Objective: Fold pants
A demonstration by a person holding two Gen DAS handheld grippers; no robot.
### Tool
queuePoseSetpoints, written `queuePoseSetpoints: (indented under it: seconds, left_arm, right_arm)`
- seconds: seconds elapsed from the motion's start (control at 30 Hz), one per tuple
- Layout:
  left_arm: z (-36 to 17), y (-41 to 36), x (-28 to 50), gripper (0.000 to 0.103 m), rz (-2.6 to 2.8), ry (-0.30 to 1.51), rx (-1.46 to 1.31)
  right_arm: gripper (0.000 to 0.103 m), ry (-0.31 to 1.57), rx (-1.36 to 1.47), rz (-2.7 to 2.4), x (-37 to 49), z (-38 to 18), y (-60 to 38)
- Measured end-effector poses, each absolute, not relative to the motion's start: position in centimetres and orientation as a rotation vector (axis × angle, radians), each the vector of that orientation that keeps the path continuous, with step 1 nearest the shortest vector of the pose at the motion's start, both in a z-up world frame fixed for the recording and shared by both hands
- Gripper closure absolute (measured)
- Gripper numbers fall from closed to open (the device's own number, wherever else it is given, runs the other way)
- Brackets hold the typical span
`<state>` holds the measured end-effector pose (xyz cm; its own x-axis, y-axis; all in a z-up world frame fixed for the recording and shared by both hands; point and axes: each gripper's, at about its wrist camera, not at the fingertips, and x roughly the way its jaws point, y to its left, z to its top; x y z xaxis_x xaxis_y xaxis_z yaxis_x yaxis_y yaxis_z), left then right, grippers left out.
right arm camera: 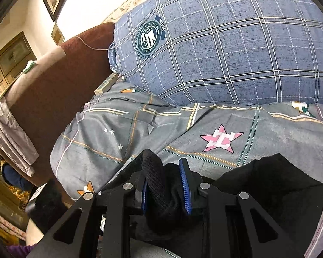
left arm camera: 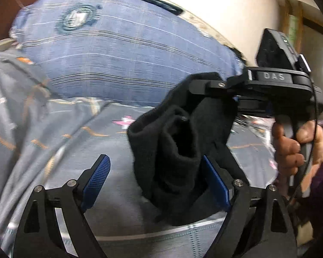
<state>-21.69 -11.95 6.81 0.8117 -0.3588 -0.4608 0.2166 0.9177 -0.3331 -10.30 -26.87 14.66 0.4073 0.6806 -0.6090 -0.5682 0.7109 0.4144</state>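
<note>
Black pants (left arm camera: 178, 150) lifted above bed's star-print sheet (right arm camera: 204, 126), near side of blue plaid pillow (right arm camera: 236, 49). My right gripper (right arm camera: 164, 185) jaws pinch bunched hem to carry it. Left gripper (left arm camera: 159, 180) jaws spread wide, cloth between them, ungripped; I judge it readying second hold for fold.

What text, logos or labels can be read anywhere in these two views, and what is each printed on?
"DAS": raised letters on the black body of the right gripper, seen from the left wrist view.
Round crest on the blue plaid pillow: ring lettering and a side banner are there, but upside down and too small to read reliably.
Same crest in the left wrist view: blurred, unreadable.
Pink star on the grey bedsheet: a pattern, no readable words.
</note>
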Motion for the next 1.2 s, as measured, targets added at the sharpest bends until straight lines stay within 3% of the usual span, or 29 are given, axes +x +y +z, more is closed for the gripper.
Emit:
queuePoseSetpoints:
  seconds: [0.03,0.13,0.23,0.47,0.5,0.7,0.9,1.03,1.2]
  left_arm:
    - [7.0,-12.5,-21.5,0.020,-0.323,0.544,-0.252]
    - [8.2,-14.7,-21.3,0.057,-0.389,0.546,-0.192]
    - [9.8,-17.8,-21.6,0.068,-0.431,0.532,-0.124]
    - [11.3,-26.6,-20.5,0.069,-0.572,0.537,-0.052]
    - [10.8,-28.0,-20.1,0.069,-0.589,0.553,-0.043]
    - [5.4,-34.1,-18.0,0.064,-0.692,0.793,-0.052]
    - [7.5,-30.4,-21.6,0.062,-0.745,0.742,-0.074]
    - [10.0,-25.8,-21.8,0.047,-0.621,0.671,-0.114]
    - [10.4,-23.5,-19.5,0.046,-0.407,0.670,-0.047]
  right_arm:
    - [0.079,0.834,0.160,0.787,-10.3,14.7,-27.3]
    - [0.079,0.816,0.197,0.777,-10.1,14.8,-29.0]
    - [0.079,0.796,0.230,0.753,-9.6,15.1,-31.6]
    - [0.079,0.791,0.311,0.723,-6.8,14.5,-39.3]
    - [0.082,0.791,0.313,0.715,-6.5,14.3,-40.3]
    - [0.084,0.809,0.332,0.529,-4.4,11.8,-48.5]
    - [0.080,0.849,0.338,0.437,-6.7,9.6,-53.9]
    - [0.080,0.802,0.348,0.493,-9.3,10.2,-52.5]
    - [0.078,0.753,0.309,0.590,-12.4,10.9,-47.8]
